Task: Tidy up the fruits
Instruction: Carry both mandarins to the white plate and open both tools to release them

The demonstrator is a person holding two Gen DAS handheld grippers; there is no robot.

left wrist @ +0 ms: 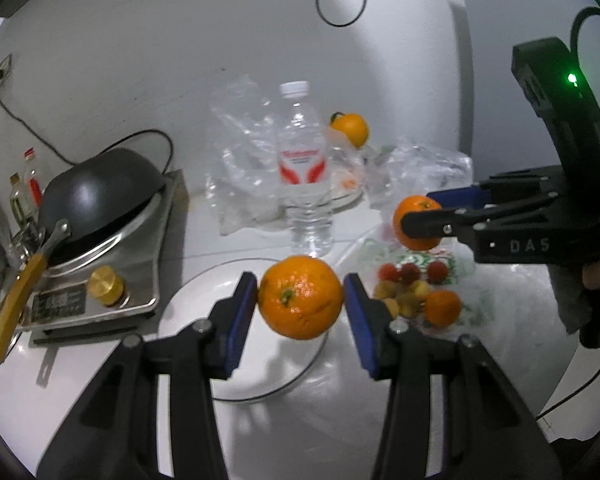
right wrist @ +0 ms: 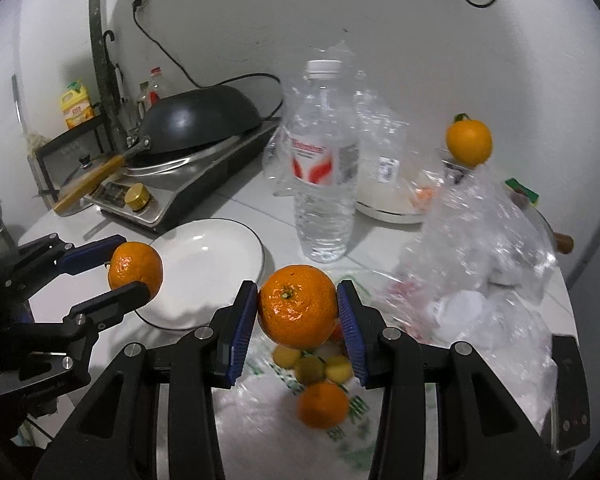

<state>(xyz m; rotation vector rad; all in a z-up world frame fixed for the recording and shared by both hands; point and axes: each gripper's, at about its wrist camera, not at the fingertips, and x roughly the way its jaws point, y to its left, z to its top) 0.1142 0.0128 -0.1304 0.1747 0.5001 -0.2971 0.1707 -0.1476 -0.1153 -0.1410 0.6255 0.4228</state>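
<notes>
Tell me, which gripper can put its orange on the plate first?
Probably the left gripper: its orange already hangs over the plate. The right gripper holds its orange over the bag.

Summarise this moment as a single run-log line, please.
left gripper: shut on left orange, above white plate | right gripper: shut on right orange, above fruit bag | plate: no fruit yet

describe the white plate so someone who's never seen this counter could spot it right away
Find the steel cooktop carrying the upturned black wok. Beside its gold knob lies the white plate, left of the water bottle. It is dark-rimmed and bare; the other dish sits under plastic.
</notes>
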